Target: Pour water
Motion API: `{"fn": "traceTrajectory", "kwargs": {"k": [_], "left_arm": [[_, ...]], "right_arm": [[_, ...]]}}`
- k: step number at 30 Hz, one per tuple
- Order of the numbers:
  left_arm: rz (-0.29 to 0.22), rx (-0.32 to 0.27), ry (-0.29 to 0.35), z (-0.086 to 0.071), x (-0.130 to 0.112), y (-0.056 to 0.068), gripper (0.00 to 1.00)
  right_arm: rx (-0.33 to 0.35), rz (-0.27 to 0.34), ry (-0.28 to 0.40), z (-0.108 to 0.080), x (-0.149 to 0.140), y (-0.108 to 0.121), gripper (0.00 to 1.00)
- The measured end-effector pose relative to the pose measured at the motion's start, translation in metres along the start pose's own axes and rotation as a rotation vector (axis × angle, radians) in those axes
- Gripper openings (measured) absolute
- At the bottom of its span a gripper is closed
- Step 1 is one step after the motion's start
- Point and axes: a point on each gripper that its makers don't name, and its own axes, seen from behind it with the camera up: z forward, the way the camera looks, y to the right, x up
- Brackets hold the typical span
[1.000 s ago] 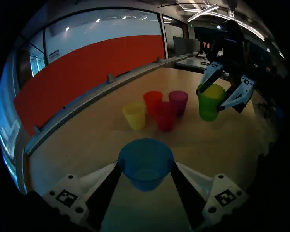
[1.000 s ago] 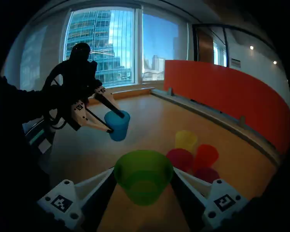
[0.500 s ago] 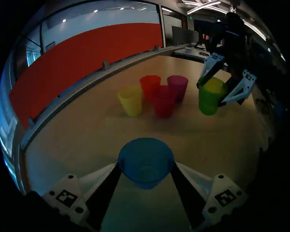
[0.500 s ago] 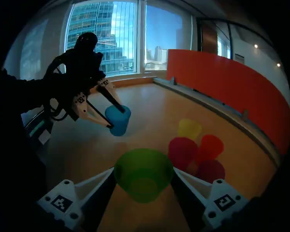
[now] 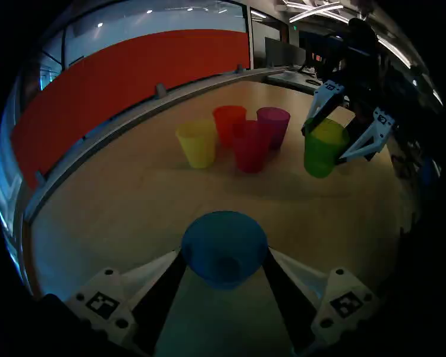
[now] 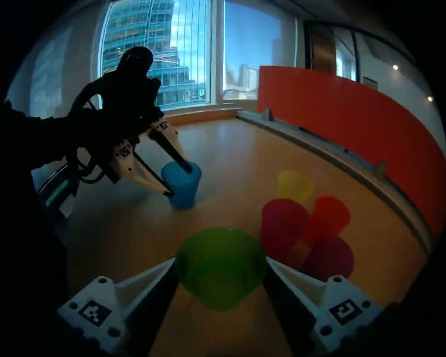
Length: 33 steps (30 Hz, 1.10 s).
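My left gripper [image 5: 224,253] is shut on a blue cup [image 5: 224,249], held upright just above the wooden table [image 5: 134,196]. The right gripper view shows that blue cup [image 6: 182,184] between white fingers [image 6: 141,174], held by a dark sleeved arm. My right gripper [image 6: 220,276] is shut on a green cup [image 6: 220,275], also upright. In the left gripper view the green cup [image 5: 323,147] hangs at the right, beside the cluster of cups. I cannot tell whether either cup holds water.
A yellow cup [image 5: 197,143], an orange cup [image 5: 227,123], a red cup [image 5: 249,145] and a purple cup [image 5: 274,125] stand together mid-table. An orange wall panel [image 5: 122,77] runs behind a raised ledge along the table's far edge. Large windows [image 6: 181,59] lie beyond the blue cup.
Both held cups have sunk closer to the table. The cluster of cups has slid up in the left gripper view and grown in the right gripper view. Both grips are unchanged.
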Motion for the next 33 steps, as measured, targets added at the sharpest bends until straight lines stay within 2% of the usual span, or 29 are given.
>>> {"fn": "traceTrajectory", "kwargs": {"k": [18, 33], "left_arm": [[-0.005, -0.008, -0.004, 0.002, -0.009, 0.0, 0.87], [0.018, -0.007, -0.055, 0.005, -0.032, 0.005, 0.9]], "right_arm": [[-0.003, 0.011, -0.038, 0.01, -0.021, 0.0, 0.91], [-0.004, 0.034, -0.041, 0.016, -0.035, 0.0, 0.91]]}}
